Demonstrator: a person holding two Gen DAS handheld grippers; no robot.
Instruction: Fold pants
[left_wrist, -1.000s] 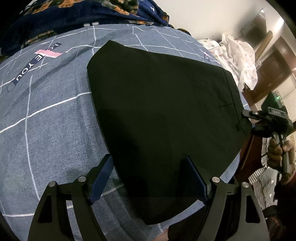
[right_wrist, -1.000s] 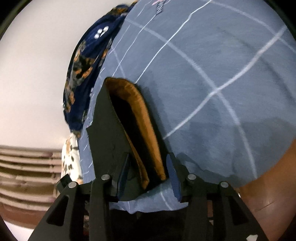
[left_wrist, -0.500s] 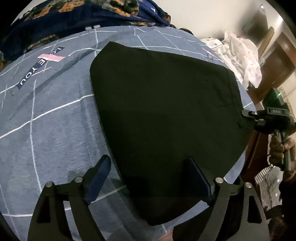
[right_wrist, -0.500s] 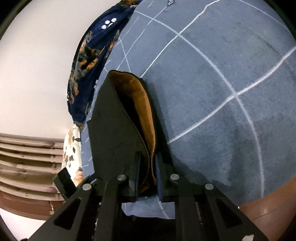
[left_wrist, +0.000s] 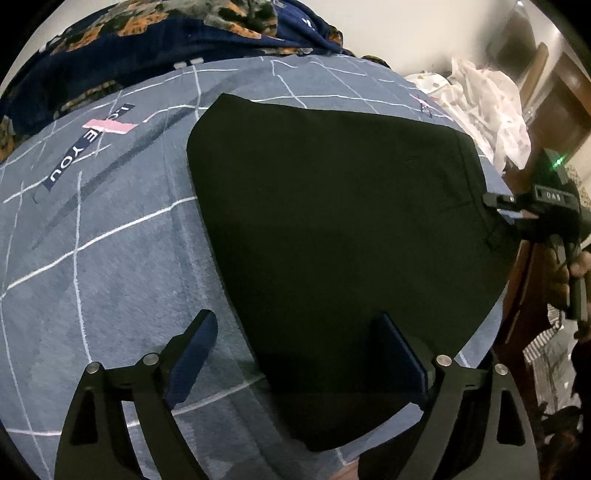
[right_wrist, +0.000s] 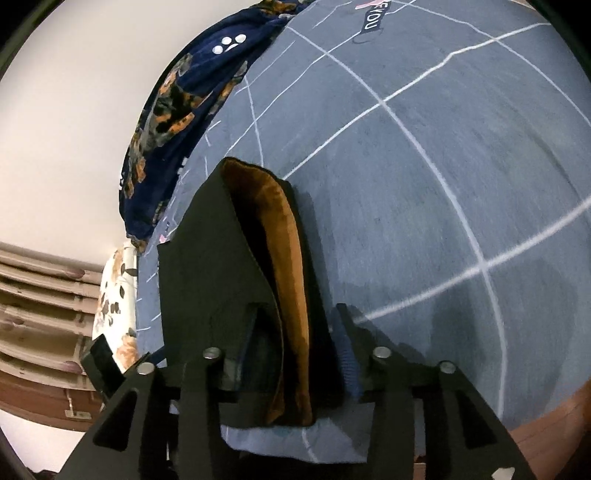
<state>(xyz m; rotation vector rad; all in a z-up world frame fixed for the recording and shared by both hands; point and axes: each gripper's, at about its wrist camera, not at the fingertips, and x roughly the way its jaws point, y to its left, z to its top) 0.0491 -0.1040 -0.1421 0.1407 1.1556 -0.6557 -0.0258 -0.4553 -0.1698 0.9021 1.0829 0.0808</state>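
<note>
The black pants lie folded flat on the blue checked bedsheet. My left gripper is open, its right finger over the near edge of the pants and its left finger over bare sheet. In the right wrist view the pants' waistband shows an orange-brown lining and stands up at the bed's edge. My right gripper is open with its jaws on either side of the waistband. The right gripper also shows in the left wrist view at the pants' right edge.
A dark blue floral blanket is bunched along the far side of the bed. White patterned clothes lie piled at the far right corner. Brown wooden furniture stands beyond the bed's right edge. A slatted wall panel is at the left.
My right gripper closed on the waistband half a second ago and has now opened again around it. My left gripper stayed open and barely moved.
</note>
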